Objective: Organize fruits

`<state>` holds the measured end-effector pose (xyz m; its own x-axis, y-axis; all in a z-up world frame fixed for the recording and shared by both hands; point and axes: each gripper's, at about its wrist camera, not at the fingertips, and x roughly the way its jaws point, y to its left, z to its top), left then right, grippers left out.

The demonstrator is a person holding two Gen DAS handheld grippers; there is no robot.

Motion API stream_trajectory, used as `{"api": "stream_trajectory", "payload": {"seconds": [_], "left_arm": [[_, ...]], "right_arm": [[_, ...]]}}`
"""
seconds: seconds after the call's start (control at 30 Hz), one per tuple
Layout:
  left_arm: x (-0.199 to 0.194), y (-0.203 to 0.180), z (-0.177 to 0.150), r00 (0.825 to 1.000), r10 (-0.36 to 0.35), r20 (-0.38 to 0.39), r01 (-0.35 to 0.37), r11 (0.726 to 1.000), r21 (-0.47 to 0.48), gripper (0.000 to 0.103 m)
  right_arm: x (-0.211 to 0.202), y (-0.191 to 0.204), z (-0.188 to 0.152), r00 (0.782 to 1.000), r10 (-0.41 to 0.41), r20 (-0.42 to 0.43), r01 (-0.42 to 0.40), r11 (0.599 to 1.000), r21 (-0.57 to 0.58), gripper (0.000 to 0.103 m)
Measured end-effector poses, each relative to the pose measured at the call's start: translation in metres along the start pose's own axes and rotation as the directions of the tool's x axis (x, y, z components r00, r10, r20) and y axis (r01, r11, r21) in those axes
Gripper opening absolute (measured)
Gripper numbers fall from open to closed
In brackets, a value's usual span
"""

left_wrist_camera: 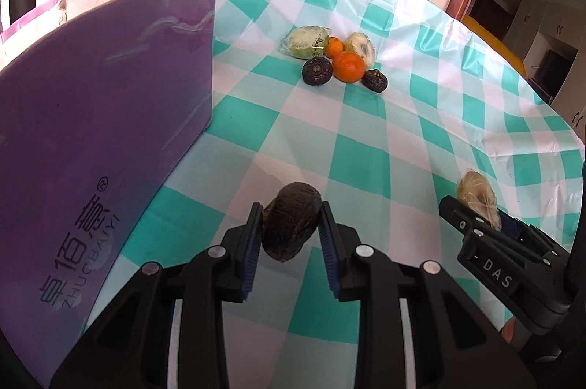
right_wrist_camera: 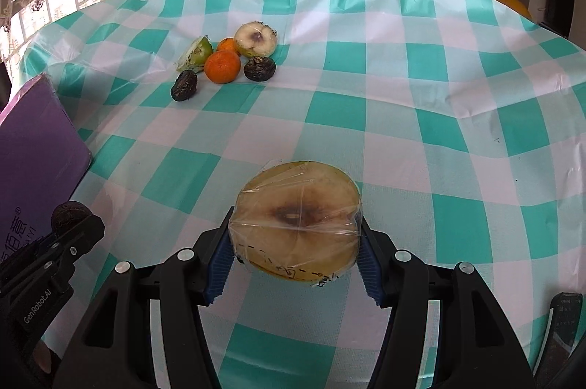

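My left gripper [left_wrist_camera: 291,224] is shut on a dark brown wrinkled fruit [left_wrist_camera: 291,222], held above the checked tablecloth beside the purple box [left_wrist_camera: 110,103]. My right gripper [right_wrist_camera: 296,242] is shut on a plastic-wrapped cut apple half [right_wrist_camera: 298,220], cut face up; it also shows in the left wrist view [left_wrist_camera: 476,195]. Farther off lies a pile: two oranges [left_wrist_camera: 348,66] [right_wrist_camera: 222,67], two dark fruits [left_wrist_camera: 317,70] [right_wrist_camera: 260,68], two wrapped cut halves [left_wrist_camera: 306,42] [right_wrist_camera: 256,39].
The purple box [right_wrist_camera: 33,147] stands open-topped at the left. The round table's cloth [right_wrist_camera: 439,96] drops off at the far and right edges. A dark device [right_wrist_camera: 564,326] lies at the near right.
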<state>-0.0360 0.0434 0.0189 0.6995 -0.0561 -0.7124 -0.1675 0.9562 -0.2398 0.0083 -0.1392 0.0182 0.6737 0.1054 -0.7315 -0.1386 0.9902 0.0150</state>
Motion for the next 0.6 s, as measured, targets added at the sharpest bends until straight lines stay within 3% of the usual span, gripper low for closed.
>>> {"api": "stream_trajectory", "payload": {"seconds": [0.27, 0.6], "left_arm": [[-0.026, 0.007, -0.016, 0.998, 0.008, 0.063, -0.01, 1.0, 0.022, 0.031], [-0.059, 0.011, -0.033, 0.991, 0.021, 0.135, -0.027, 0.999, 0.043, 0.031]], "right_arm": [[-0.021, 0.013, -0.026, 0.998, 0.061, -0.009, -0.061, 0.997, -0.04, 0.058], [-0.044, 0.02, -0.041, 0.995, 0.085, 0.057, -0.082, 0.995, -0.058, 0.058]]}}
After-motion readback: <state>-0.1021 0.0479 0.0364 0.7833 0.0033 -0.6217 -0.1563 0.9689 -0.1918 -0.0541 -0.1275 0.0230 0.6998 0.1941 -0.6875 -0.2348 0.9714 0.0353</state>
